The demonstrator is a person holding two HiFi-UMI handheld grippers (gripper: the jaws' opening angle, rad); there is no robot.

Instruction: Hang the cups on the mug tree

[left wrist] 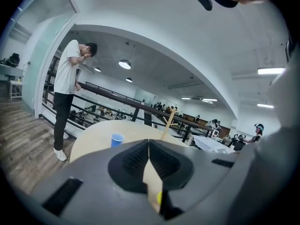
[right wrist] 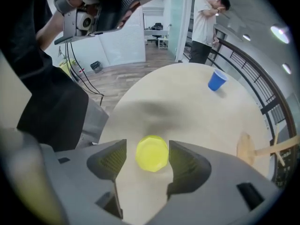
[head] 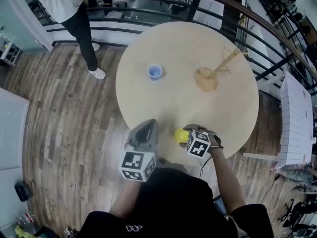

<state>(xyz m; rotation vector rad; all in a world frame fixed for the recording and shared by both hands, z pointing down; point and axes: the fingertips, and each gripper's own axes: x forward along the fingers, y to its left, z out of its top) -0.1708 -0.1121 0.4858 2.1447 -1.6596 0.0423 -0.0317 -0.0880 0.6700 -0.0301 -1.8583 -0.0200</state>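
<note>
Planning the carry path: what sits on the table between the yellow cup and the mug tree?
Nothing: the head view shows only bare table between the yellow cup and the mug tree.

left gripper (left wrist: 149,144): jaws shut, held level | right gripper (right wrist: 147,149): jaws wide apart, angled downward

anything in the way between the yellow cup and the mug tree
Nothing visible. The table between the yellow cup and the mug tree is bare; the blue cup stands well off to the left of that path.
</note>
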